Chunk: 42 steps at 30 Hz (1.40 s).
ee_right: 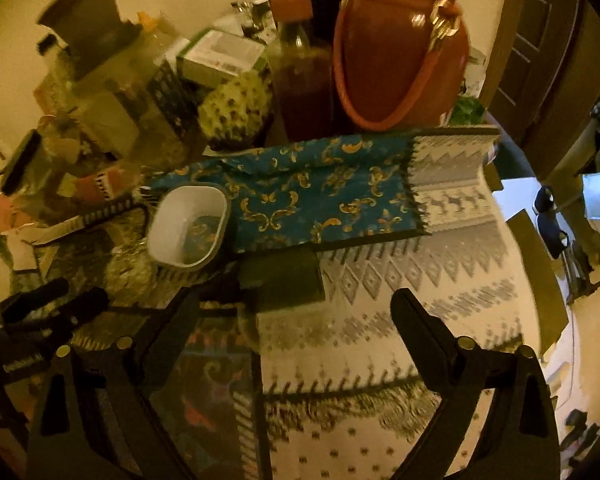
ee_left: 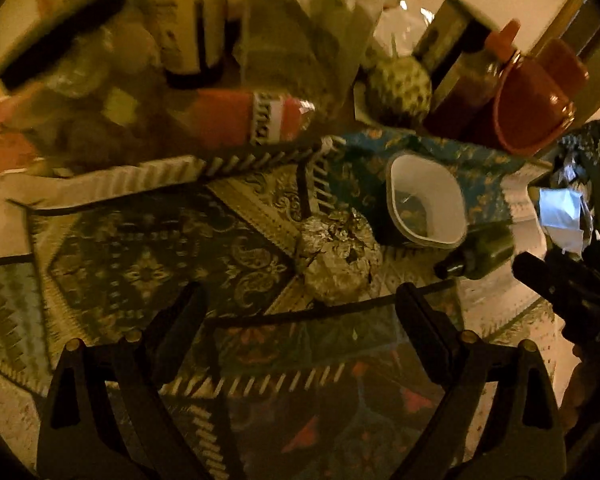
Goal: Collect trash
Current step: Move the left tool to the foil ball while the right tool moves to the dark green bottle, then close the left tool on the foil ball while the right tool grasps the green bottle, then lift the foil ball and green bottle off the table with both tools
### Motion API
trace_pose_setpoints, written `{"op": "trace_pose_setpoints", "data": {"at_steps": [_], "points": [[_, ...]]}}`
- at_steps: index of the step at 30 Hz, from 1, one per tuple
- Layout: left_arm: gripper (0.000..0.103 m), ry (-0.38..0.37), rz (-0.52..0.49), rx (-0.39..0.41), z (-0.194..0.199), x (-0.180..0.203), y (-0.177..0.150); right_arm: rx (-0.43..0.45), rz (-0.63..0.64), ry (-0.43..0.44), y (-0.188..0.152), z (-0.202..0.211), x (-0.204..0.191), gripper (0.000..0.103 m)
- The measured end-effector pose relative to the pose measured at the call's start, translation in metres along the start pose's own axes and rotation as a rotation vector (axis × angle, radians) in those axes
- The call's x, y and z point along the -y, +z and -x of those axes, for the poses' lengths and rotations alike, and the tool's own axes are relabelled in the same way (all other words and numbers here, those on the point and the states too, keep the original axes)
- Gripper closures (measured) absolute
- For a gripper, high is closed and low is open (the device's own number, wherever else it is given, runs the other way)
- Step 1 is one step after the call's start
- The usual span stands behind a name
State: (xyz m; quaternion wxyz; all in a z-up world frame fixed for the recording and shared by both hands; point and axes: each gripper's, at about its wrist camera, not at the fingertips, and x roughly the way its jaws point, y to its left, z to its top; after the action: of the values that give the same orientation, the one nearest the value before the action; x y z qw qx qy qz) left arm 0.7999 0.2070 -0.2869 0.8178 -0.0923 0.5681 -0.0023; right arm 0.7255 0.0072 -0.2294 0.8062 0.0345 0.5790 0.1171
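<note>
Crumpled silver foil ball on patterned cloth-covered surface, just ahead of left hand-held gripper, jaws spread, nothing btwn. Roundish, no long axis. Right hand-held gripper also spread, empty, farther off; left likely nearer for pickup.

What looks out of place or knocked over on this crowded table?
A crumpled ball of foil sits loose on the patterned cloth beside an open plastic tub. A small dark bottle lies on its side next to the tub, and a red can lies tipped over among the clutter behind.
</note>
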Motion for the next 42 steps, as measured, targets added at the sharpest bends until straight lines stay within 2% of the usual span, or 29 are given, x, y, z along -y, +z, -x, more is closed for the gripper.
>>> {"op": "trace_pose_setpoints", "data": {"at_steps": [6,12,15,17,19,25,35,42], "points": [[0.018,-0.007,-0.051,-0.028,-0.029,0.012,0.006,-0.052,-0.018,0.051,0.005,-0.024,0.001,0.029],[0.032,0.038,-0.116,-0.007,-0.043,0.024,0.007,-0.043,-0.023,0.103,0.008,-0.024,0.000,0.049],[0.040,0.066,-0.144,0.014,-0.045,0.028,0.005,-0.038,-0.025,0.097,0.008,-0.023,0.000,0.049],[0.051,0.087,-0.154,0.026,-0.044,0.029,0.004,-0.038,-0.028,0.098,0.006,-0.022,-0.002,0.050],[0.052,0.075,-0.150,0.023,-0.042,0.029,0.003,-0.034,-0.032,0.097,0.005,-0.019,-0.001,0.051],[0.054,0.031,-0.095,0.019,-0.022,0.018,-0.009,-0.006,-0.047,0.105,-0.007,0.006,0.009,0.052],[0.054,0.027,-0.060,0.141,0.053,0.039,-0.033,0.020,-0.033,0.100,-0.038,0.046,0.032,0.053],[0.054,0.018,-0.018,0.222,0.105,0.066,-0.067,-0.067,0.042,0.047,-0.086,0.046,0.062,0.053]]}}
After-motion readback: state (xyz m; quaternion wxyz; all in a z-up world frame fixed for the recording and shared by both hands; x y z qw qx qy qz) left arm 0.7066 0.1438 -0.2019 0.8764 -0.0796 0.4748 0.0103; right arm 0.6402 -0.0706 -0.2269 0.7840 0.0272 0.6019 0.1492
